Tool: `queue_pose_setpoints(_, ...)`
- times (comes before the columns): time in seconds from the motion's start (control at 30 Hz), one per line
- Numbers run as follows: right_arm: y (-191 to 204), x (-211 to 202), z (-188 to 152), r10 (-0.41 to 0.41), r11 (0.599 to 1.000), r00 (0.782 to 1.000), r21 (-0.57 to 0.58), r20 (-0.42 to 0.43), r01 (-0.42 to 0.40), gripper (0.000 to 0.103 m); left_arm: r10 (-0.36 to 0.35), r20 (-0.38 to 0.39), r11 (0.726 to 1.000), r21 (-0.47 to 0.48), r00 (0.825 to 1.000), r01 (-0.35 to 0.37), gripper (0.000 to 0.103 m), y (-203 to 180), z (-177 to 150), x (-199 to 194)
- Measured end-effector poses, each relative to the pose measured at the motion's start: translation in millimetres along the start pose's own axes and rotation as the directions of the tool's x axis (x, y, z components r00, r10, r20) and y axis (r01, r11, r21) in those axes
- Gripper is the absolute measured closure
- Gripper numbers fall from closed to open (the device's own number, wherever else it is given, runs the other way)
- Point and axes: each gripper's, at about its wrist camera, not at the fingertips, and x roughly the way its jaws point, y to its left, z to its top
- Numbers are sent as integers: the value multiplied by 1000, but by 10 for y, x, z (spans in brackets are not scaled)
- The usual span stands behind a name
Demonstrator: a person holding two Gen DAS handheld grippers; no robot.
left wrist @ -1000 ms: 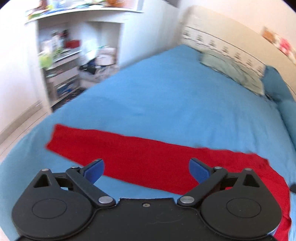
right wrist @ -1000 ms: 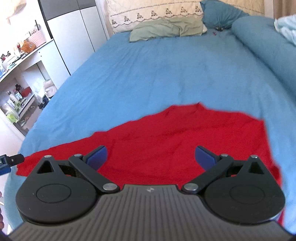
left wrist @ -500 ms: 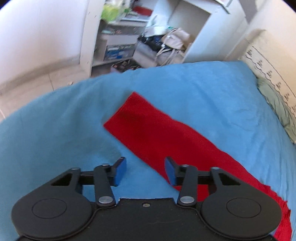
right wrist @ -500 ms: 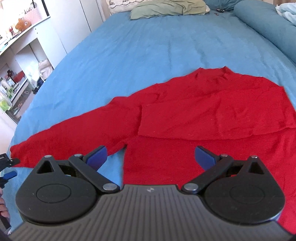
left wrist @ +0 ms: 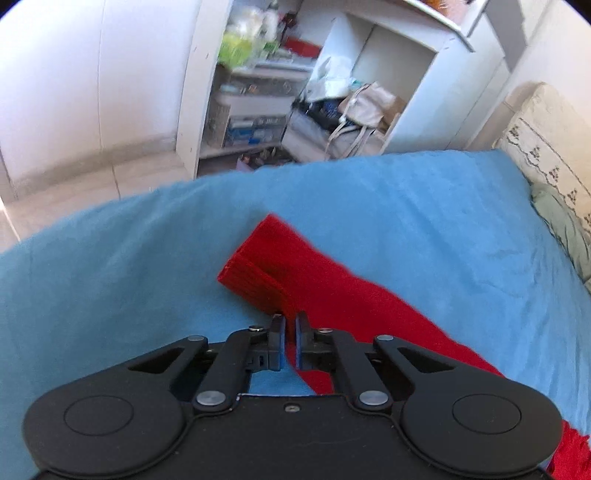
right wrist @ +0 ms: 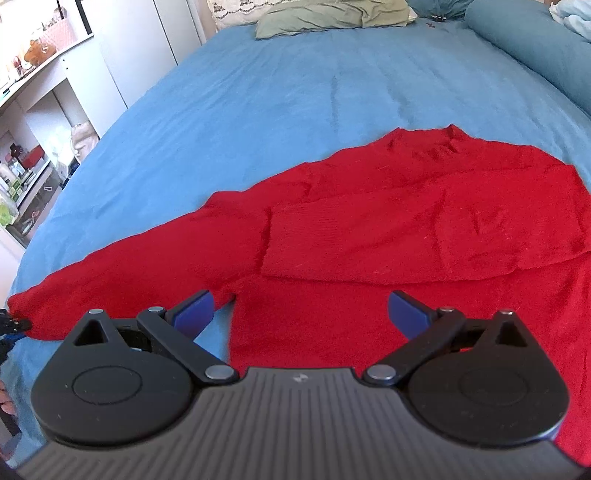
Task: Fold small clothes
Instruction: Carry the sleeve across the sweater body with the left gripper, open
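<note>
My left gripper (left wrist: 290, 334) has just clamped shut on the cuff edge of the red sweater (right wrist: 369, 229), which lies flat on the blue bed (right wrist: 277, 92). The pinched sleeve (left wrist: 332, 295) runs lengthwise from the cuff (left wrist: 255, 273) just ahead of that gripper back past its right side toward the garment's body. My right gripper (right wrist: 299, 308) hangs with jaws spread wide and empty above the sweater's body; the other sleeve lies folded across the chest just ahead of it.

My right gripper (right wrist: 299, 314) spread wide over red sweater (right wrist: 369, 236), one sleeve folded across — blue bedspread (right wrist: 277, 96) beyond, green pillow (right wrist: 332, 14) at top.
</note>
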Motion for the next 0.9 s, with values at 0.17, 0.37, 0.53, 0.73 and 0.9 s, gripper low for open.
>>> queue_pose_setpoints(0.17, -375, -164, 125, 8, 999, 999, 51, 38, -10, 0, -71, 105, 991, 123, 992, 58, 99, -540, 49, -497)
queue_pose_setpoints(0.37, -1045, -494, 373, -16, 996, 995, 93, 95, 7, 0, -272, 146, 914, 347, 951, 209, 99, -1781, -186, -1133)
queue_pose_setpoints(0.53, -1789, -745, 539, -68, 991, 989, 121, 135, 52, 0, -465, 59, 770, 520, 884, 370, 99, -3002, -927, -1465)
queue_pose_setpoints(0.73, -2752, -864, 586, -142, 980, 979, 162, 147, 118, 0, -528, -164, 581, 646, 833, 496, 98, -4085, -2257, -1399)
queue_pose_setpoints(0.9, -3441, -804, 461, -178, 969, 978, 195, 113, 153, 0, -427, -320, 476, 716, 846, 511, 99, -4374, -3378, -1029)
